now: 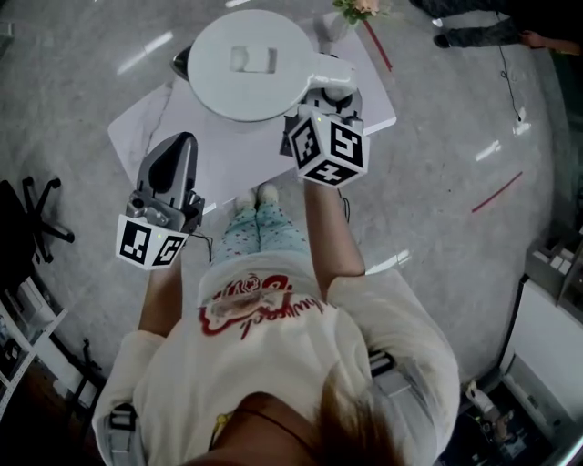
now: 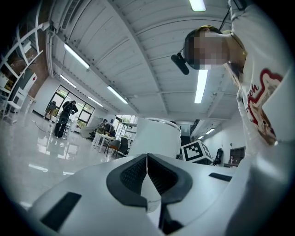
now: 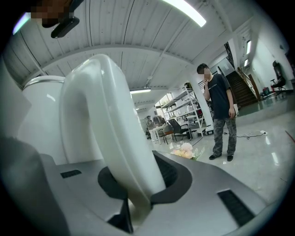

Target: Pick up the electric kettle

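The white electric kettle (image 1: pixel 250 64) hangs above the white marble table (image 1: pixel 173 123), its round lid facing up and its handle (image 1: pixel 330 69) to the right. My right gripper (image 1: pixel 330 93) is shut on that handle. In the right gripper view the curved white handle (image 3: pixel 108 138) runs down between the dark pads (image 3: pixel 173 177) of the right gripper (image 3: pixel 138 189), with the kettle body (image 3: pixel 39 120) to the left. My left gripper (image 1: pixel 178 147) is beside the kettle, lower left, apart from it. Its jaws are shut and hold nothing. From the left gripper (image 2: pixel 147 173) I see the kettle (image 2: pixel 159 136) ahead.
A bunch of pale flowers (image 1: pixel 360 7) lies at the table's far end, the flowers (image 3: pixel 185 150) showing past the right jaws. A person (image 3: pixel 220 115) stands on the glossy floor beyond. A black office chair (image 1: pixel 36 218) is at the left. Desks and shelves (image 2: pixel 108 138) stand far off.
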The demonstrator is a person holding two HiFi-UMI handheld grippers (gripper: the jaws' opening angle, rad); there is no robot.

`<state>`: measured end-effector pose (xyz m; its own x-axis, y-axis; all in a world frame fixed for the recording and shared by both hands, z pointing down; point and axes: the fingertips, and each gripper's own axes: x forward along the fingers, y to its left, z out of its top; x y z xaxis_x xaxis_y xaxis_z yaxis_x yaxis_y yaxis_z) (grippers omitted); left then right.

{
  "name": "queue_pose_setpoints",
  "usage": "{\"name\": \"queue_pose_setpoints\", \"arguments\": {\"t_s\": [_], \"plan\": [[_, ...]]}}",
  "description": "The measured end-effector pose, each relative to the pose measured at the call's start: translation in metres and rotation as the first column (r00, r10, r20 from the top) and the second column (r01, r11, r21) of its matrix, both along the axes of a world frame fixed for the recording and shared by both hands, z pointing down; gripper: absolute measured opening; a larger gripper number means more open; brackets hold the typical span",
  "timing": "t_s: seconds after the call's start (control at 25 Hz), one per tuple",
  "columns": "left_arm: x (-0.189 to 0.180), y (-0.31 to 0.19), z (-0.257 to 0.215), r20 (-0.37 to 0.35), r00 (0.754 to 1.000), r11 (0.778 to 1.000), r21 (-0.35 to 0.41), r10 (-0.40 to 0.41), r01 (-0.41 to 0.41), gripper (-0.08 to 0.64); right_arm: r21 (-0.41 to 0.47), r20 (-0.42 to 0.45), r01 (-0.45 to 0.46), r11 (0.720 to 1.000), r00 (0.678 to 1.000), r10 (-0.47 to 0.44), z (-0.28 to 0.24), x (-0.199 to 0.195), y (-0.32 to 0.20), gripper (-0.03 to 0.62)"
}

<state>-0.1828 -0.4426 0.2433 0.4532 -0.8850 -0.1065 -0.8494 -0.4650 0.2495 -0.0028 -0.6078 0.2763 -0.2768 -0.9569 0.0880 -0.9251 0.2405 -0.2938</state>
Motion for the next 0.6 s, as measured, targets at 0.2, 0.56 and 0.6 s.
{"name": "queue_pose_setpoints", "arguments": {"t_s": [0.2, 0.56, 0.6], "plan": [[-0.001, 0.032, -0.039, 0.028, 1.000, 1.000, 0.017, -0.010, 0.010, 0.014, 0.018, -0.014, 0.004, 1.000, 1.000, -0.003, -0.051, -0.003, 0.030, 0.066], [-0.011, 0.044, -0.073, 0.070, 0.997, 0.999, 0.044, -0.029, 0.025, 0.014, 0.045, 0.002, 0.033, 0.998, 0.999, -0.033, -0.104, -0.012, 0.047, 0.066], [-0.009, 0.044, -0.076, 0.072, 0.997, 0.998, 0.050, -0.030, 0.026, 0.014, 0.046, -0.001, 0.036, 0.998, 0.999, -0.036, -0.107, -0.011, 0.047, 0.066]]}}
